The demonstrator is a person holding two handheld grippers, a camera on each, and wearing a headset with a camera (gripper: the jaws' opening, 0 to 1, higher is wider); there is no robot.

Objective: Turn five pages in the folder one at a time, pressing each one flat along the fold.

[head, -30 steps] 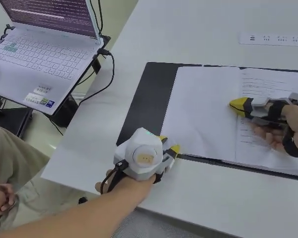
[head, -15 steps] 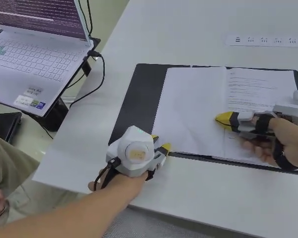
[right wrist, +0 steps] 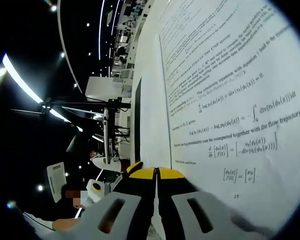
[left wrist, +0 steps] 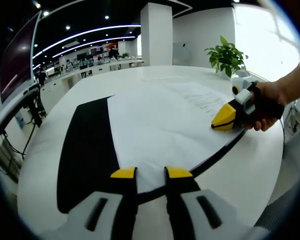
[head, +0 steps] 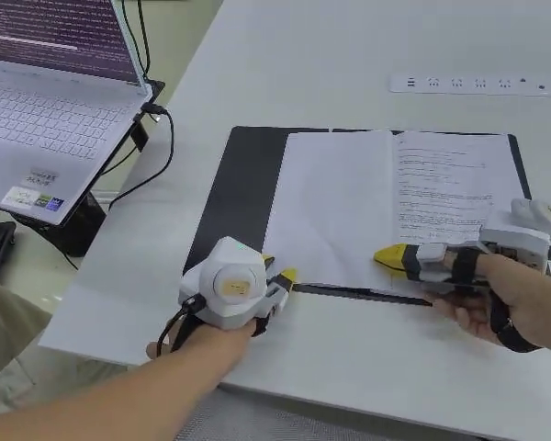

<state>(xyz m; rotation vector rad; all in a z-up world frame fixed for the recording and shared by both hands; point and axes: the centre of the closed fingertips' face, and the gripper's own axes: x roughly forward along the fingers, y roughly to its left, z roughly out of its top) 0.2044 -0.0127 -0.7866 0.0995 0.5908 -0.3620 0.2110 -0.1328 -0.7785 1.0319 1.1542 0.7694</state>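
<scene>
- since the right gripper (head: pixel 390 256) has its jaws shut tight on nothing and lies tip-down on the paper, i'd say this is the press-flat step, not a turn
- its tip sits right at the fold (head: pixel 392 188), down by the near edge of the folder (head: pixel 234 184), so the swipe along the crease looks about done
- left gripper (left wrist: pixel 150 173) has its jaws a little apart, nothing pinched as far as i can see, parked at the near corner of the blank page (head: pixel 335 202), probably just steadying it
- folder lies open flat on the table (head: pixel 349 64), blank page on the left, printed page (head: pixel 450 184) on the right
- next move, my guess: lift the right gripper off, go to the printed page's outer edge, open up and catch just one sheet, swing it over left, then press the fold again
- can't tell how many of the five are done
</scene>
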